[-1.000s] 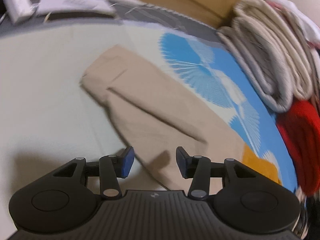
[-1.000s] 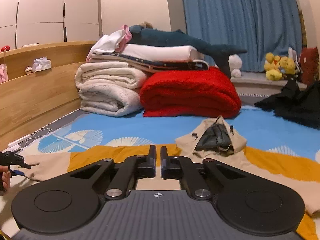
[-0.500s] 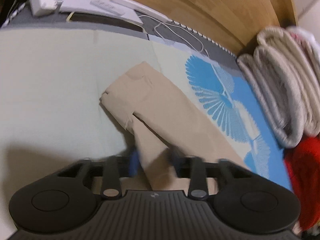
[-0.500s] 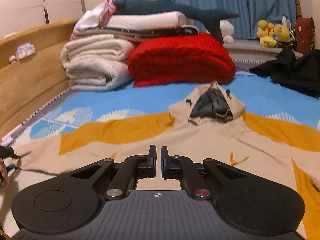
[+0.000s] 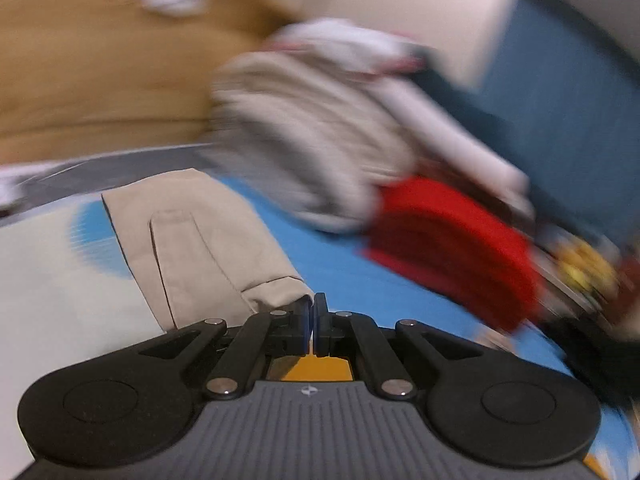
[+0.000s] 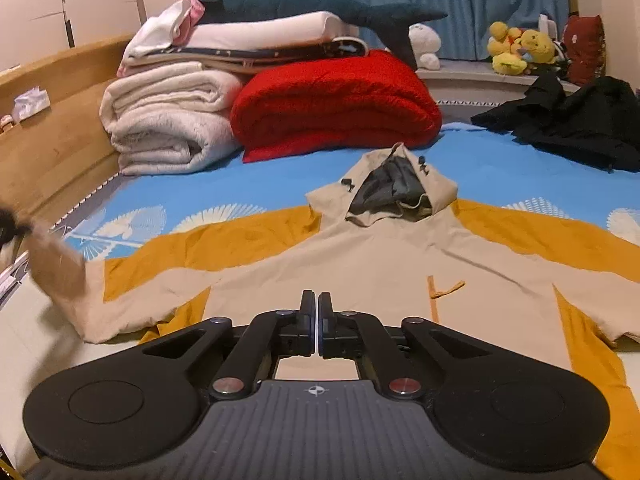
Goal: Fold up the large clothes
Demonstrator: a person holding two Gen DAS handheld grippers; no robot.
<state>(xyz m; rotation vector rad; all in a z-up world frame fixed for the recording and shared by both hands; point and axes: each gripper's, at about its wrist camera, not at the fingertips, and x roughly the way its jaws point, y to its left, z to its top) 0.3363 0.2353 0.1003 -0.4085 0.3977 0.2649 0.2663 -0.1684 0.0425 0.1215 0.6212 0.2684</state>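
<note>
A beige and mustard hooded jacket [image 6: 380, 264] lies spread flat on the bed, its hood [image 6: 392, 188] pointing toward the far blankets. My left gripper [image 5: 314, 312] is shut on the cuff of the beige sleeve [image 5: 200, 232] and holds it lifted off the sheet. In the right wrist view that raised sleeve end [image 6: 56, 268] shows as a blur at the left edge. My right gripper [image 6: 318, 320] is shut, low over the jacket's lower front. No cloth shows between its pads.
A folded red blanket [image 6: 336, 104] and cream blankets [image 6: 168, 120] are stacked at the bed's far side, a shark plush [image 6: 320, 6] on top. A black garment [image 6: 580, 124] lies far right. The wooden bed frame [image 6: 52, 120] runs along the left.
The left gripper closed on the sleeve cuff and swung it up off the sheet. The right gripper sank slightly and tipped down, so more of the jacket shows.
</note>
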